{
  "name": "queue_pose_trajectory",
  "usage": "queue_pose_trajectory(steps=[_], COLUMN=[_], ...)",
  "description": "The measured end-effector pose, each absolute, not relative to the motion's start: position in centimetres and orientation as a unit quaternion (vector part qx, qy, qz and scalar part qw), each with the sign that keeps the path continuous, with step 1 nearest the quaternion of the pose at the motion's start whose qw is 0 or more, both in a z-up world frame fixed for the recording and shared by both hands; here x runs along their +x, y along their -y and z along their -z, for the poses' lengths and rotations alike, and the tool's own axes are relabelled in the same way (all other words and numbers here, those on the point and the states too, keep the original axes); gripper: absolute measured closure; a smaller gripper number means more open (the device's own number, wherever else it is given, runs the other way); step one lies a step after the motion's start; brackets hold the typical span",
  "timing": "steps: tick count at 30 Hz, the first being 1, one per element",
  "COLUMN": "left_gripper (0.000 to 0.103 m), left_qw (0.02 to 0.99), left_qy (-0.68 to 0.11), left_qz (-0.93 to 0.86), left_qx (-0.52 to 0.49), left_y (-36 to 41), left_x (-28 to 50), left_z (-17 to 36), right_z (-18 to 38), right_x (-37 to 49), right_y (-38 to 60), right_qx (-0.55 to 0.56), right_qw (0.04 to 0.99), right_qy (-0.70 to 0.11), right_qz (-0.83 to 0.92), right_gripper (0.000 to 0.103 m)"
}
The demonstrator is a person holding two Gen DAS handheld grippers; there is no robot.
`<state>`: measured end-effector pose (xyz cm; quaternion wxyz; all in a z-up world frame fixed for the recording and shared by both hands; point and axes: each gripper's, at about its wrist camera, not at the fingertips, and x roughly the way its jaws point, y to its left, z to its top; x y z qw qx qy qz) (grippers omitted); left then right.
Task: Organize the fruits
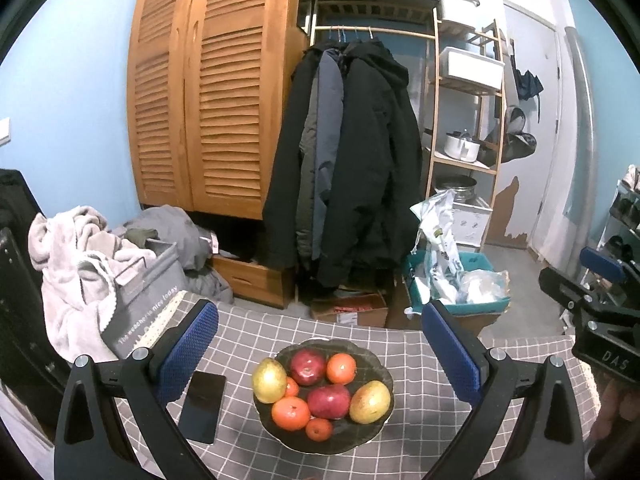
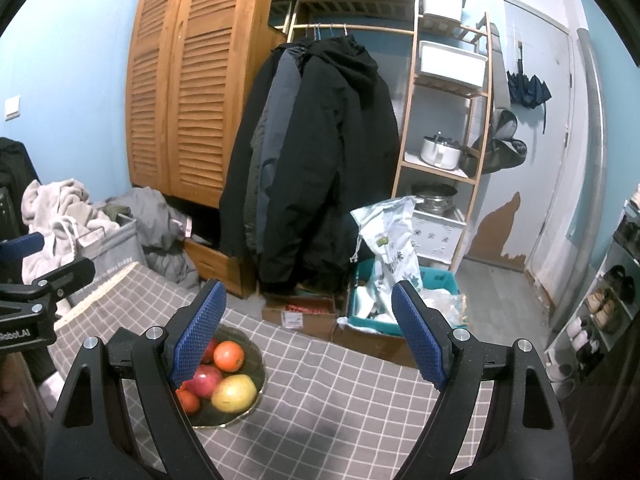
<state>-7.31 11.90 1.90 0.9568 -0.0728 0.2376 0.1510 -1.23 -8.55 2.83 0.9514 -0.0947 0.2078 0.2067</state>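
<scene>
A dark leaf-shaped plate [image 1: 372,360] sits on the grey checked tablecloth [image 1: 420,432] and holds several fruits: two yellow-green mangoes [image 1: 370,402], two red apples [image 1: 307,366] and several oranges [image 1: 341,368]. My left gripper [image 1: 320,344] hovers above the plate, open and holding nothing. My right gripper [image 2: 308,332] is open too, to the right of the plate [image 2: 258,360], over bare cloth. Its left finger hides part of the fruit; a mango [image 2: 234,393], an apple [image 2: 207,380] and an orange [image 2: 229,356] show. The right gripper's body [image 1: 592,312] appears at the left view's right edge.
A black phone [image 1: 202,406] lies left of the plate. Beyond the table's far edge are a laundry basket with clothes [image 1: 132,280], a louvred wooden wardrobe [image 1: 208,100], hanging dark coats [image 1: 352,160], cardboard and teal boxes [image 1: 460,292] and a shelf rack [image 1: 464,120].
</scene>
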Motion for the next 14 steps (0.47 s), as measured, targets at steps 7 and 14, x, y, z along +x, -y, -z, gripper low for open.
queue_pose_trajectory(steps=[7,14], left_gripper=[0.001,0.001], left_qw=[0.956,0.956], left_qy=[-0.236,-0.239], left_qz=[-0.154,-0.153], left_qx=[-0.08,-0.07], left_y=[-11.99,-11.45], left_x=[-7.29,-7.12], left_z=[-1.91,-1.93], right_z=[-2.87,-3.16], right_x=[-1.24,-1.19], right_y=[8.56,8.38], right_qx=[-0.094,-0.094], right_qw=[0.952,0.952], right_qy=[-0.207,-0.205], right_qz=[-0.207,-0.208], right_gripper=[0.02,0.02])
